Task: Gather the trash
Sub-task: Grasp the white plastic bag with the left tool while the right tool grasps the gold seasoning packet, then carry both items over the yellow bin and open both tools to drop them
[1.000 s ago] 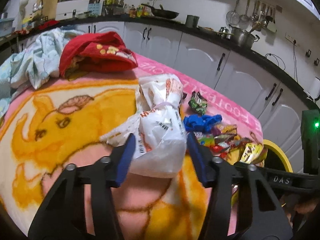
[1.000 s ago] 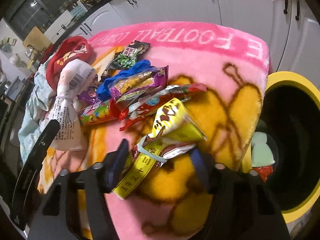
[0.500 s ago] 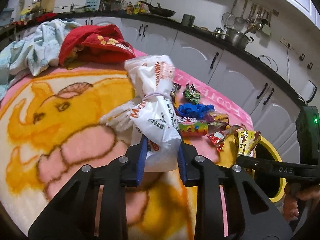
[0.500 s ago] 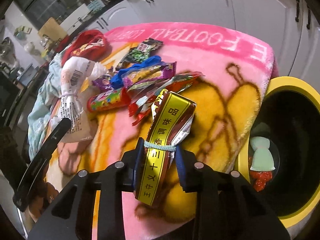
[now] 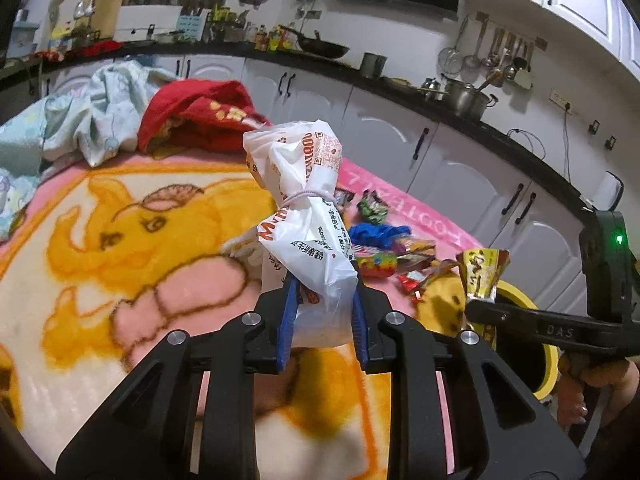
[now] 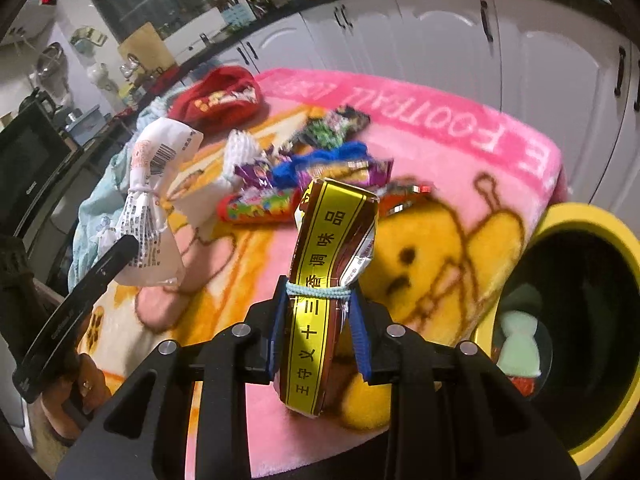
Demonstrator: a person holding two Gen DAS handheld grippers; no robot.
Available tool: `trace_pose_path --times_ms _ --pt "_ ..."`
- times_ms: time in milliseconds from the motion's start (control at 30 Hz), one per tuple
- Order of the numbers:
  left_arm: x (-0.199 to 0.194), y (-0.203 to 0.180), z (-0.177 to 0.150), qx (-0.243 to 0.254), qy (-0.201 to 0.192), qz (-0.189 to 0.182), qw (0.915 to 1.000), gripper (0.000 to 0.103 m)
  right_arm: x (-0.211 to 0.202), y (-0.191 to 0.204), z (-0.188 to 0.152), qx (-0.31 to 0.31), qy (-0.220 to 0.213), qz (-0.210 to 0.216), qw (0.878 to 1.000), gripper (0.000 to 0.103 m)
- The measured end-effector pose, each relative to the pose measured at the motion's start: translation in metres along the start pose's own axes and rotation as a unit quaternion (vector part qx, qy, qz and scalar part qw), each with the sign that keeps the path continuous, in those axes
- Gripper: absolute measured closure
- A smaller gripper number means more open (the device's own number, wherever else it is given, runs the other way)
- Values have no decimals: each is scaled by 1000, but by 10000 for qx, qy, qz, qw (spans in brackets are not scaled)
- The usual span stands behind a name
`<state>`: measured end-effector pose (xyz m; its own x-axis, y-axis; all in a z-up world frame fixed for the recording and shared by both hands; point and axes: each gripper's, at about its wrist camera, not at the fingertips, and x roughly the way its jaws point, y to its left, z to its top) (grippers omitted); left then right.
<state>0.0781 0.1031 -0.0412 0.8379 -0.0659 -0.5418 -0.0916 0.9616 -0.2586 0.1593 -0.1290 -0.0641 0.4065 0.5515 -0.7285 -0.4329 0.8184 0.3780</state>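
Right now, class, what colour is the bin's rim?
Yellow: the bin, clearest in the right wrist view.

This is a home kitchen: white cabinet doors point(image 5: 384, 136) with dark handles run under a black countertop point(image 5: 500, 132) carrying a steel pot point(image 5: 466, 98) and a wok point(image 5: 320, 46), while ladles and strainers point(image 5: 484, 54) hang on the wall.

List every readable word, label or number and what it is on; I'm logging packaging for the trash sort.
"王守义十三香 调味品" runs along the yellow strip of the yellow seasoning packet in the right gripper.
"FOOTBALL", partly cut off, is on the pink blanket border.
"DAS" is on the right gripper's body in the left wrist view.
The white plastic bag in the left gripper carries orange letters, a QR code and a barcode: too distorted to read.
The loose wrappers are blurred.
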Motion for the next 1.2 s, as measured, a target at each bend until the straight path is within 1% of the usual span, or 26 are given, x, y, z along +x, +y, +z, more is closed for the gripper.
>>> trace_pose_path --times_ms 167,567,800,1200 --pt "-6 -16 3 124 -77 -146 9998 86 -17 -5 8 -31 -244 21 9997 76" --pt "-10 -60 7 486 -167 -504 9974 86 -51 -28 16 20 -551 -69 9985 76" --pt "-6 -87 5 684 -151 -683 9952 86 -71 -44 15 61 -789 -213 9966 76" --pt "8 -131 5 1025 -61 -987 9898 86 -103 -80 11 294 -1145 -498 9917 76"
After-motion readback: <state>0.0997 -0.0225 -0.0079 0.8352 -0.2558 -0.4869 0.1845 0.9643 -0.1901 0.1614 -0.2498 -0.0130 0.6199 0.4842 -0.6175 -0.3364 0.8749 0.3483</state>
